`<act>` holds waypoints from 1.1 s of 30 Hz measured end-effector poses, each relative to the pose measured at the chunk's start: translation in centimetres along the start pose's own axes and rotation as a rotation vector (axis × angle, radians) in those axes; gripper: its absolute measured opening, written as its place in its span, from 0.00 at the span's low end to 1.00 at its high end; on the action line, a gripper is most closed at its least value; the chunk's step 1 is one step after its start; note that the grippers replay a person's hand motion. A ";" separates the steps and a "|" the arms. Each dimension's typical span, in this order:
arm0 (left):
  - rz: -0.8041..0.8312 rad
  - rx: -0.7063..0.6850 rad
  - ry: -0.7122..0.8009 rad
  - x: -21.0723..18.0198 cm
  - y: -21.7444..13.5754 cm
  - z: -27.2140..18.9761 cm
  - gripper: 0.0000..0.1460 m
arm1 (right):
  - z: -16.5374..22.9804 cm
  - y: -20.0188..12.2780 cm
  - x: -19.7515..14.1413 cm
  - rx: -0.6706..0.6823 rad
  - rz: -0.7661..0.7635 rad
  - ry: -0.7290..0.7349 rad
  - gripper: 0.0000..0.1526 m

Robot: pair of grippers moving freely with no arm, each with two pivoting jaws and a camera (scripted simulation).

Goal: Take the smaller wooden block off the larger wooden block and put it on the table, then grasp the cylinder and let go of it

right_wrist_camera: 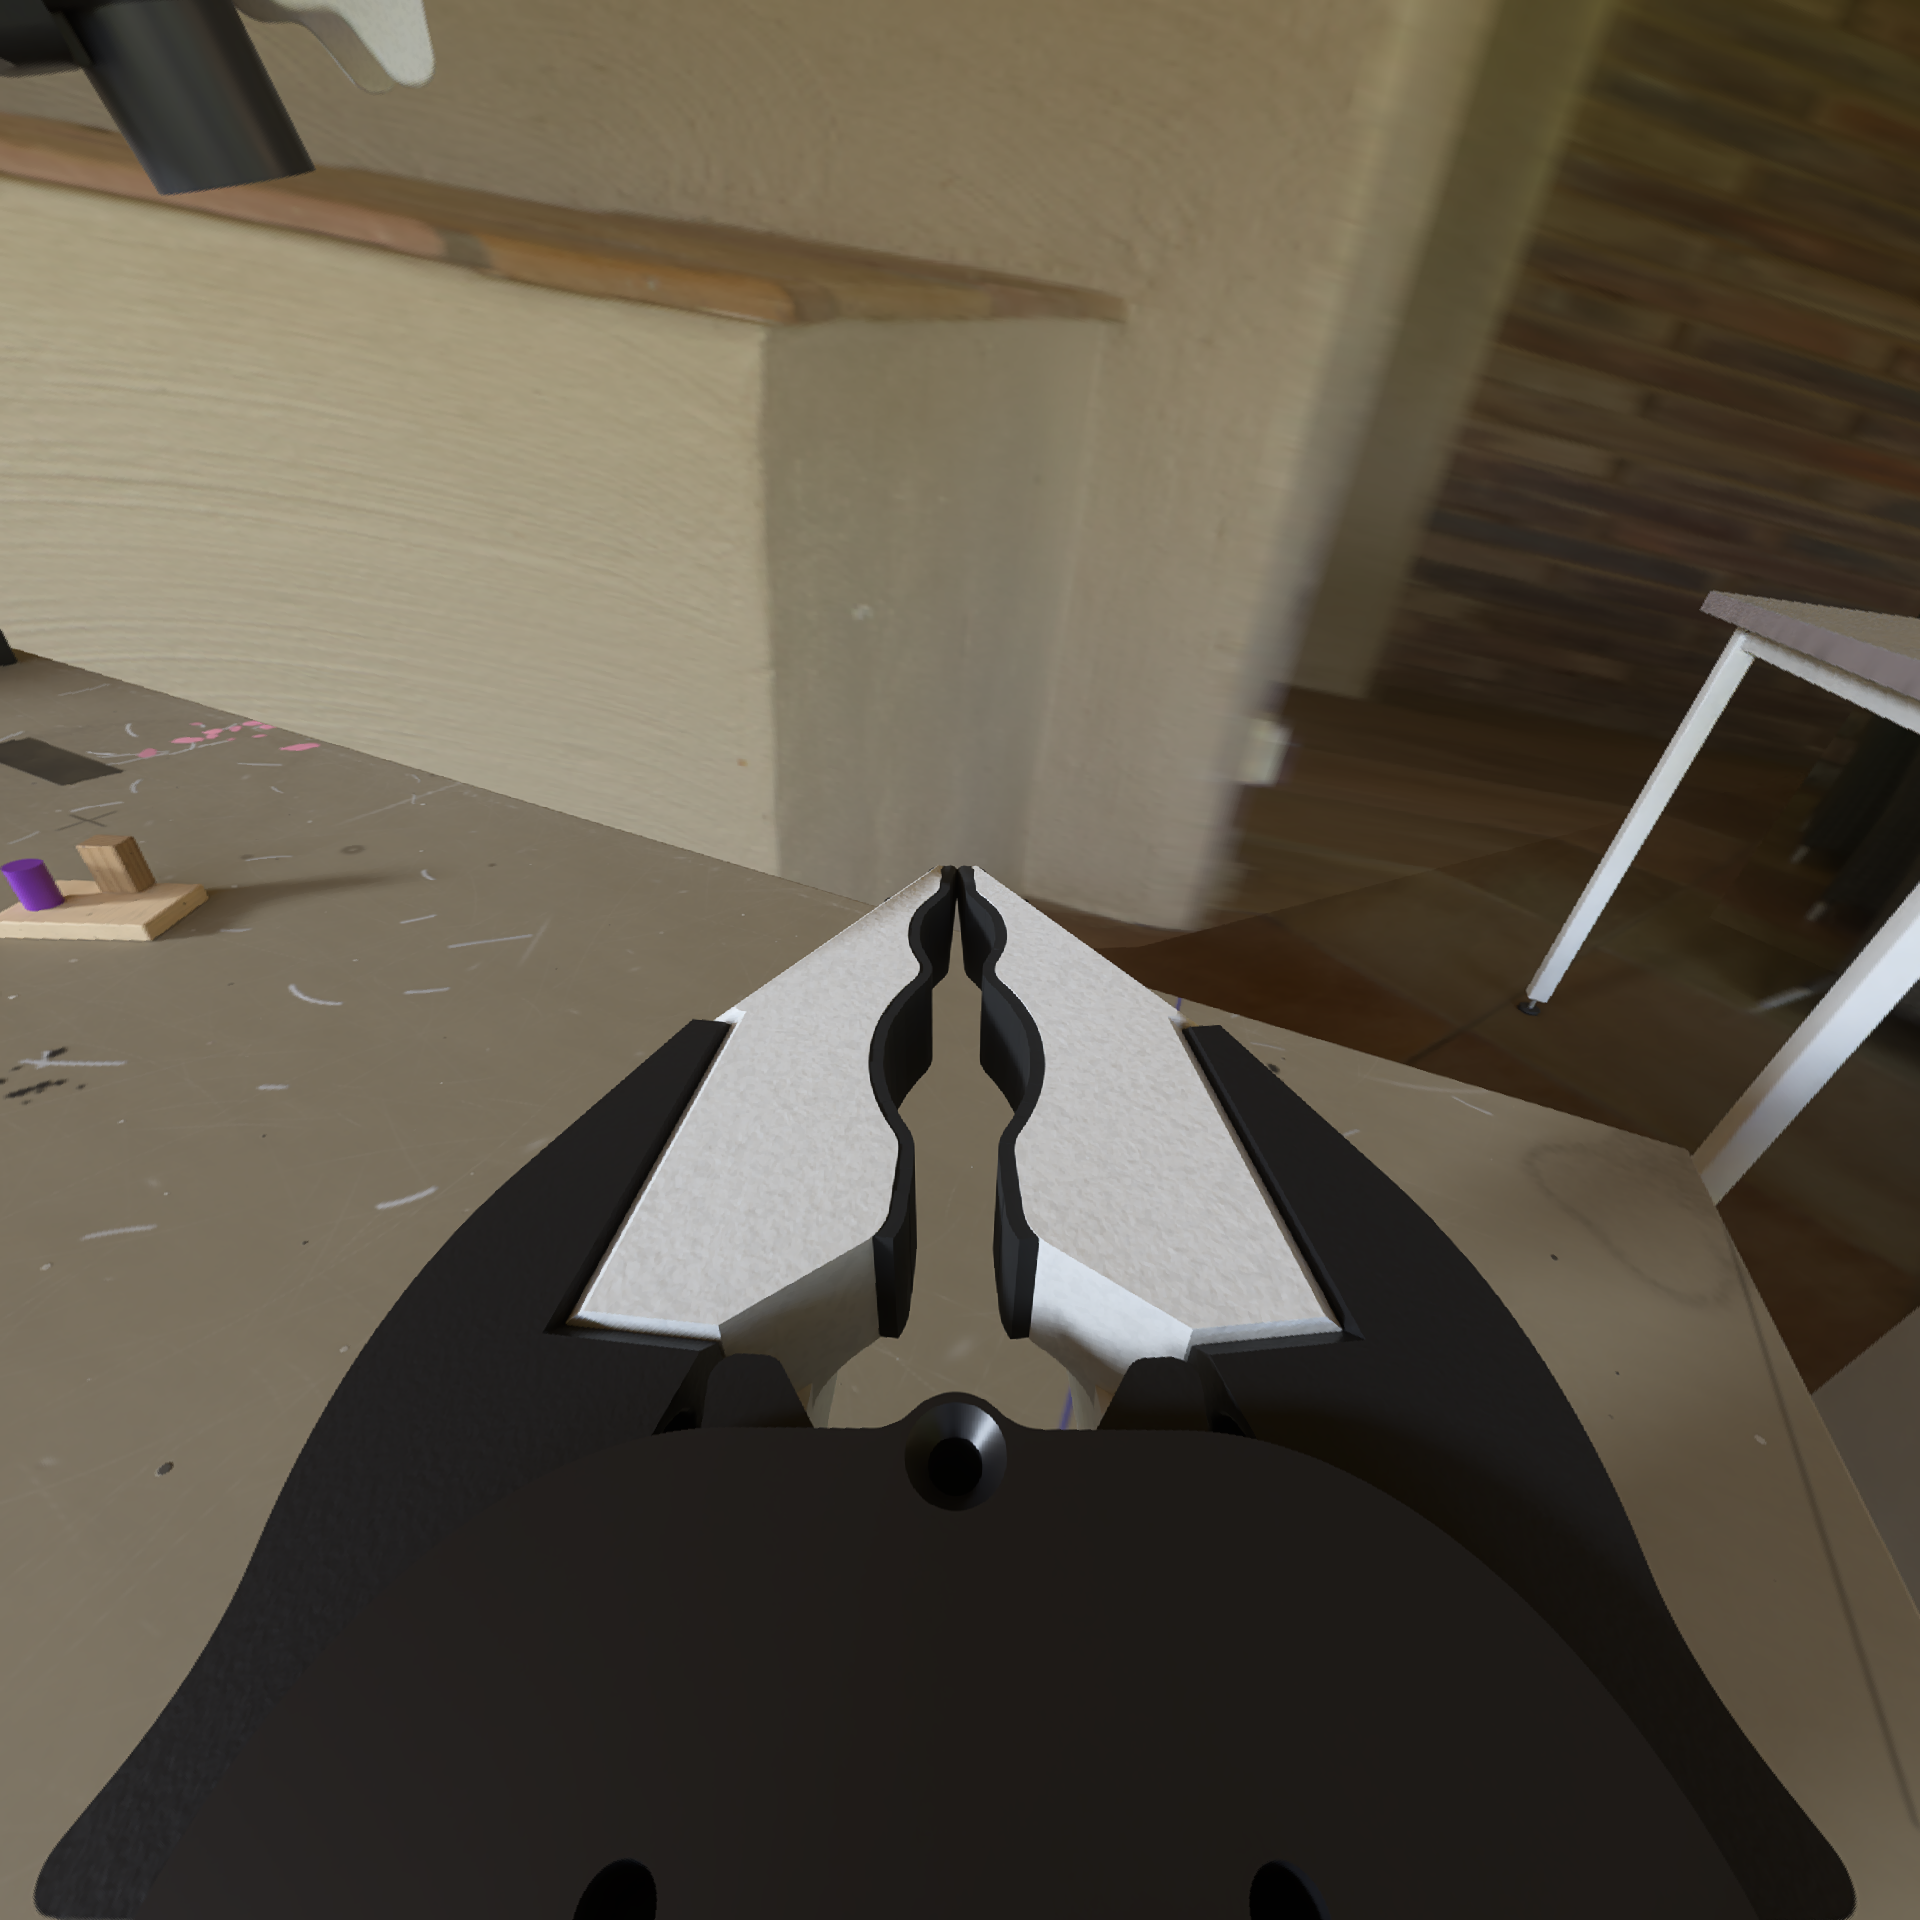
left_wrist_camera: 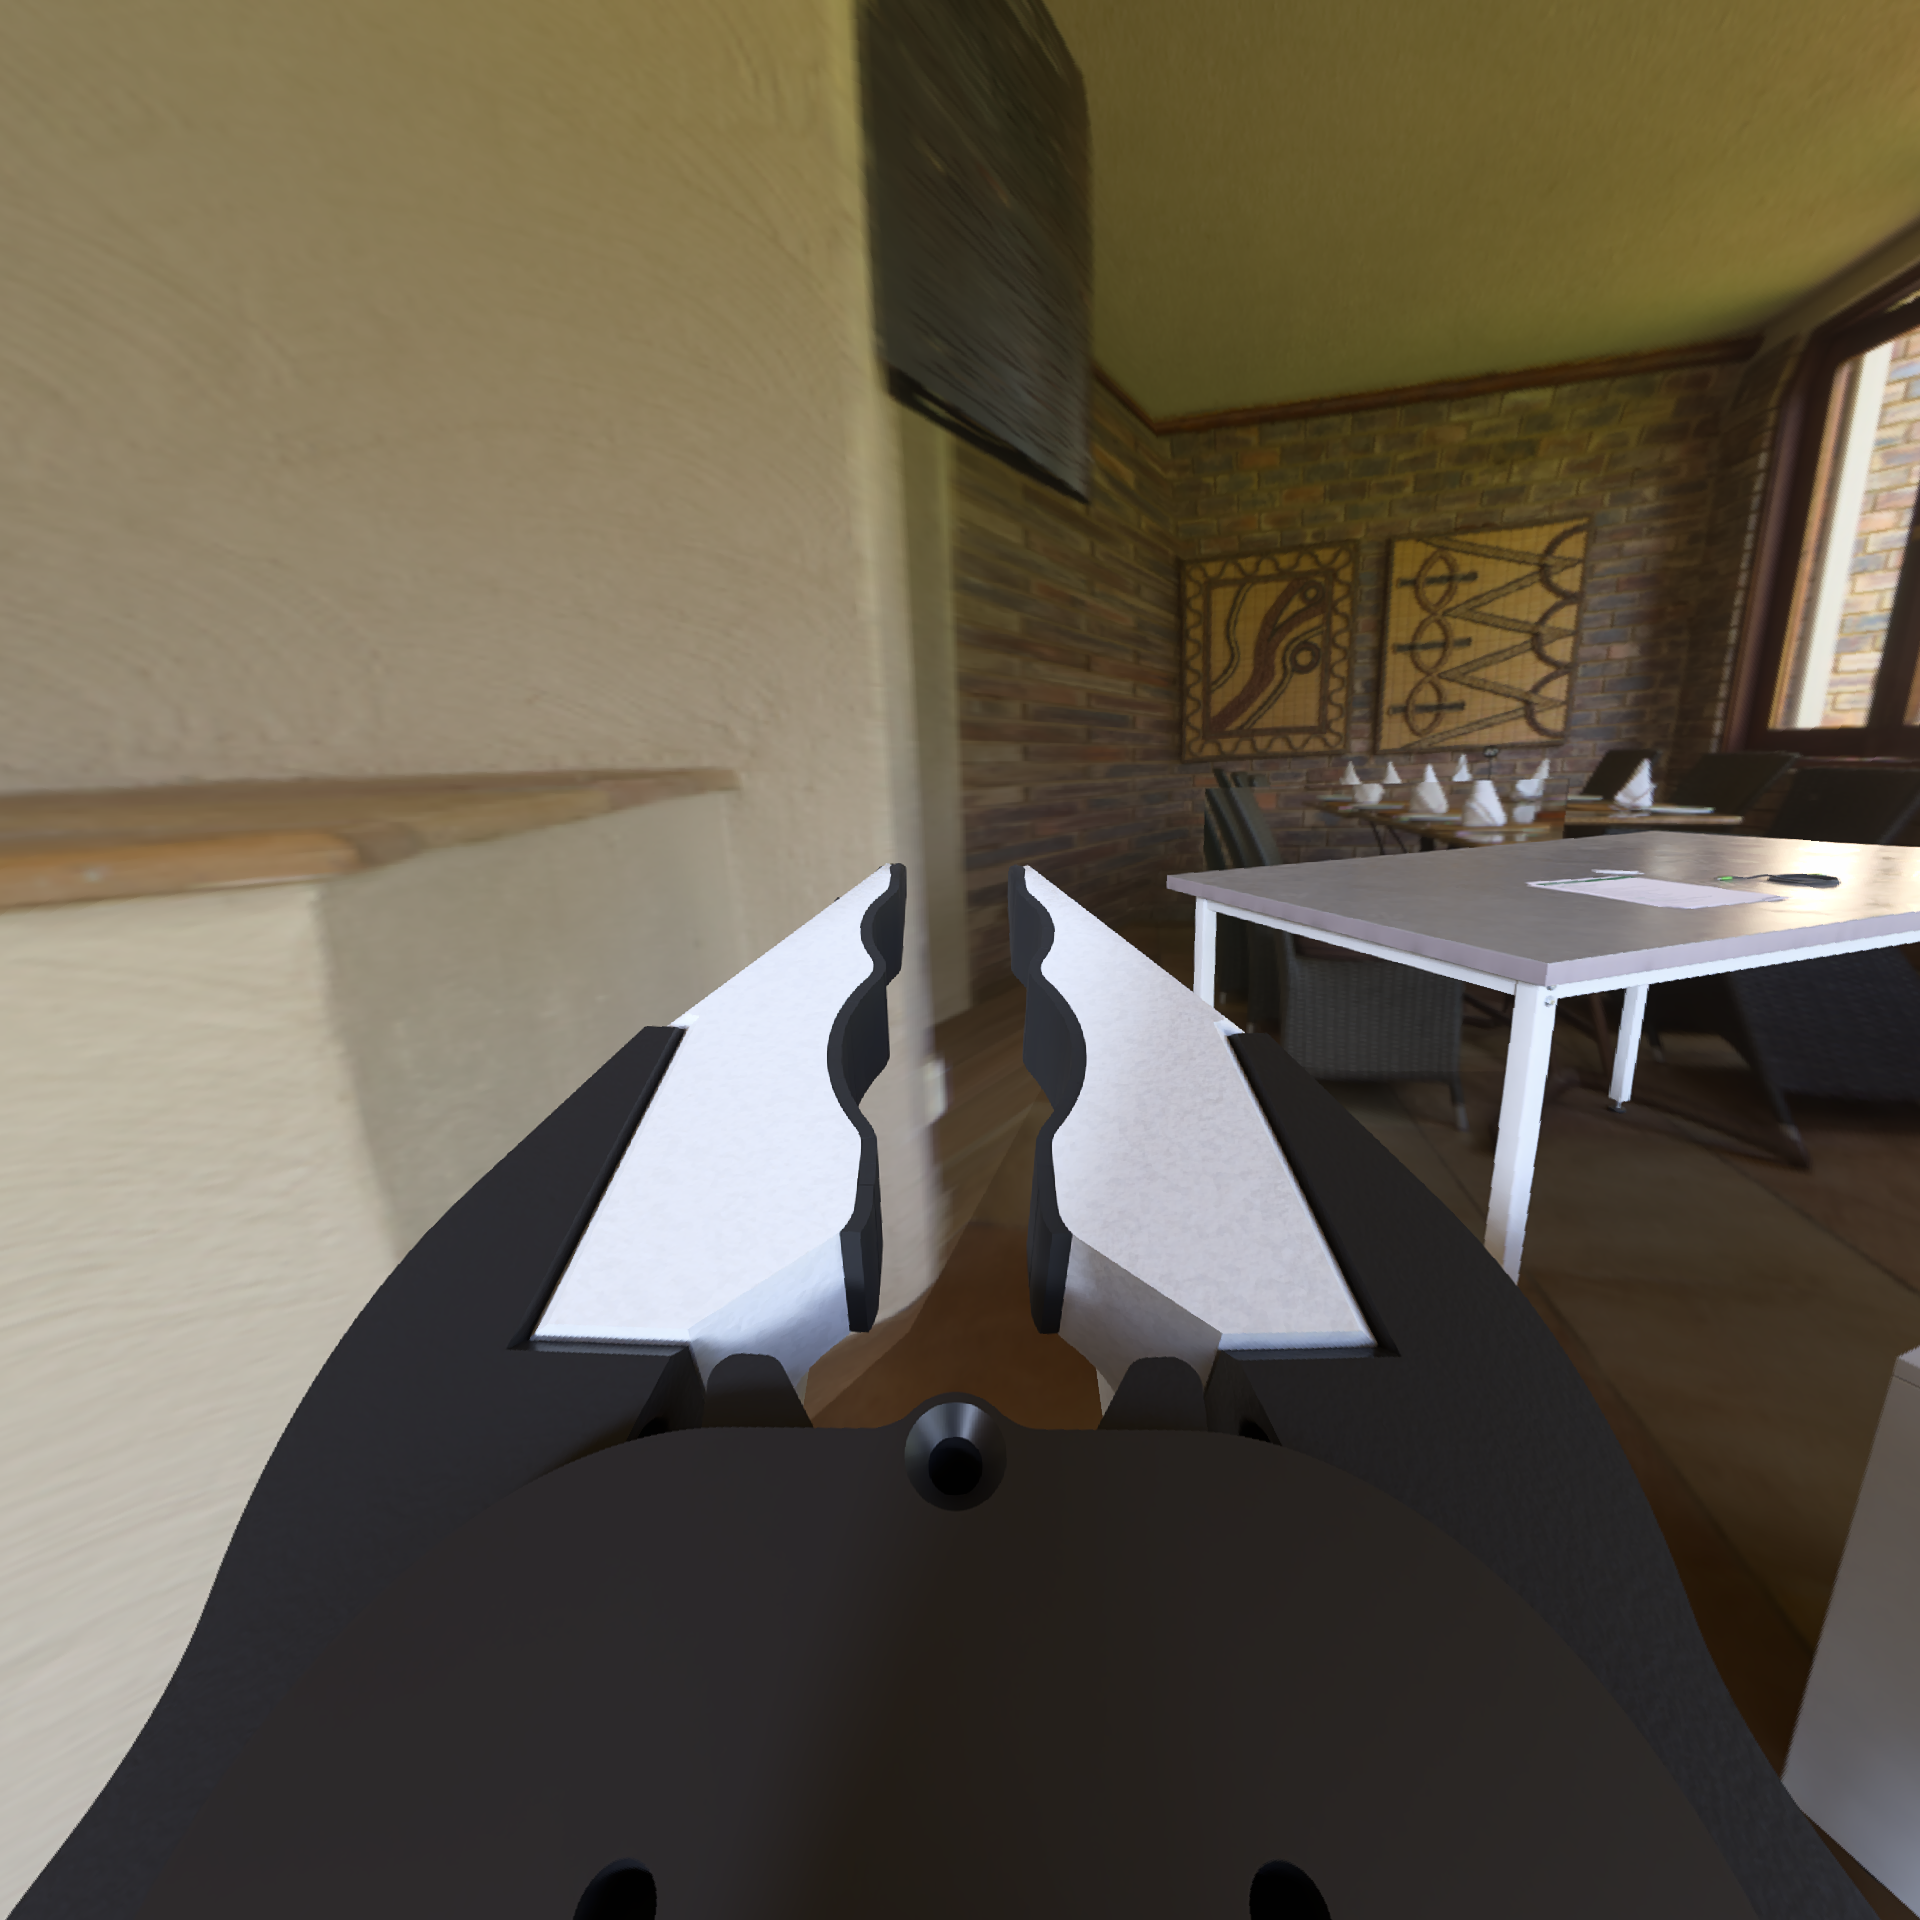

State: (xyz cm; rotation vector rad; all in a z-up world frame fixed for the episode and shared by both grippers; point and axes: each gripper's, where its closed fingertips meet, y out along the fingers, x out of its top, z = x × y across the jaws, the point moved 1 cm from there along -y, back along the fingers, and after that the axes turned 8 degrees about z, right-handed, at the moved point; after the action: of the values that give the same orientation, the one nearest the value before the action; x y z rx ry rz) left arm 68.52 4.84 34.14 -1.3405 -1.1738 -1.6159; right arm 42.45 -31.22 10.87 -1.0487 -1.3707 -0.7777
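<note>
Left hand-held gripper (left_wrist_camera: 956,883) is hovering with fingers apart, holding nothing, facing a beige wall (left_wrist_camera: 416,468). Right hand-held gripper (right_wrist_camera: 956,873) is hanging above the tabletop (right_wrist_camera: 364,1091) with fingertips together, empty. Far to its left, the large block (right_wrist_camera: 104,914) is lying flat on the tabletop, carrying the small block (right_wrist_camera: 116,864) and, beside it, the purple cylinder (right_wrist_camera: 29,883).

walls: cream plaster (left_wrist_camera: 416,416), brick (left_wrist_camera: 1060,675) | wooden ledge (left_wrist_camera: 312,821) | grey table (left_wrist_camera: 1558,914) | window (left_wrist_camera: 1870,540)
</note>
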 end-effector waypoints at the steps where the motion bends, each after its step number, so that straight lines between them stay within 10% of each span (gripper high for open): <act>1: 0.006 -0.001 -0.005 -0.2 -0.1 0.0 0.13 | 0.0 0.0 0.0 -0.001 -0.001 0.000 0.00; 14: 0.311 -0.452 0.069 -4.5 -10.3 -10.4 0.15 | 0.4 -0.3 0.2 0.008 -0.010 -0.012 0.00; 25: 1.022 -0.696 0.184 -22.0 -26.9 -13.4 0.21 | 1.9 -1.3 1.3 0.060 -0.039 -0.079 0.00; 33: 1.177 -0.743 0.205 -25.7 -28.8 -13.6 0.20 | 2.5 -1.3 1.2 0.057 -0.031 -0.143 0.00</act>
State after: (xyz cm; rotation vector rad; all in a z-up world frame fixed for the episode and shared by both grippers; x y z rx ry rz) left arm 42.62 0.82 2.67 -1.7252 0.4446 -1.1902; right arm 40.43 -29.21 11.98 -1.0570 -1.5251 -0.6924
